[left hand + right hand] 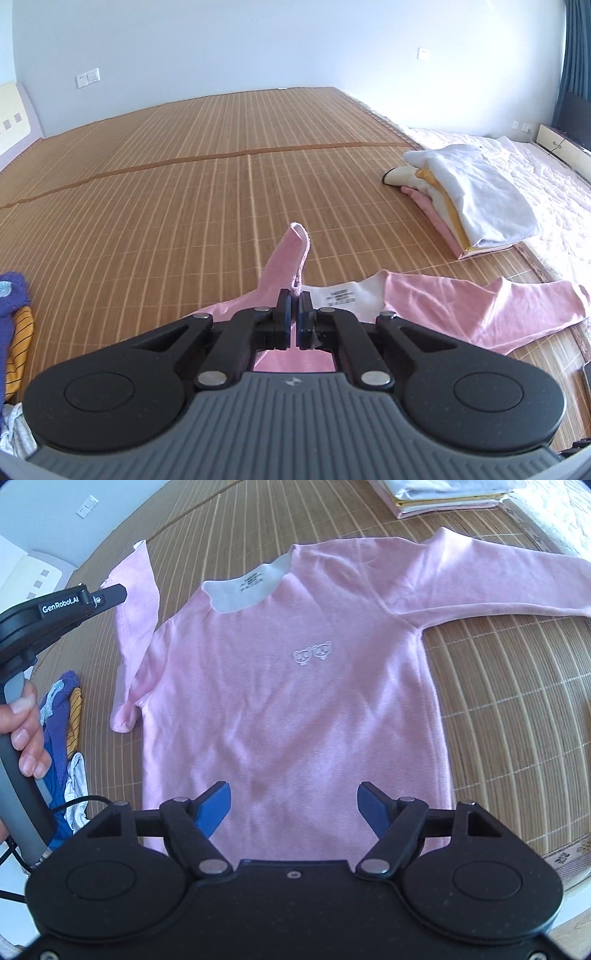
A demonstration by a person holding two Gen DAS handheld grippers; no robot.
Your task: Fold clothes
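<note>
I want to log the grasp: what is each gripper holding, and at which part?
The left gripper pinches the pink shirt by its sleeve. The right gripper holds nothing.

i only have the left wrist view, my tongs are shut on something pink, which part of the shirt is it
Observer: The left tongs hold a sleeve of the pink shirt, lifted off the mat.
Operator: where are the right tongs
Observer: The right tongs are open, over the shirt's hem, holding nothing.
Operator: is the shirt face up
Observer: Yes, two small bear prints show on the chest.
Operator: and the other sleeve
Observer: The other sleeve lies flat, spread out sideways on the mat.
</note>
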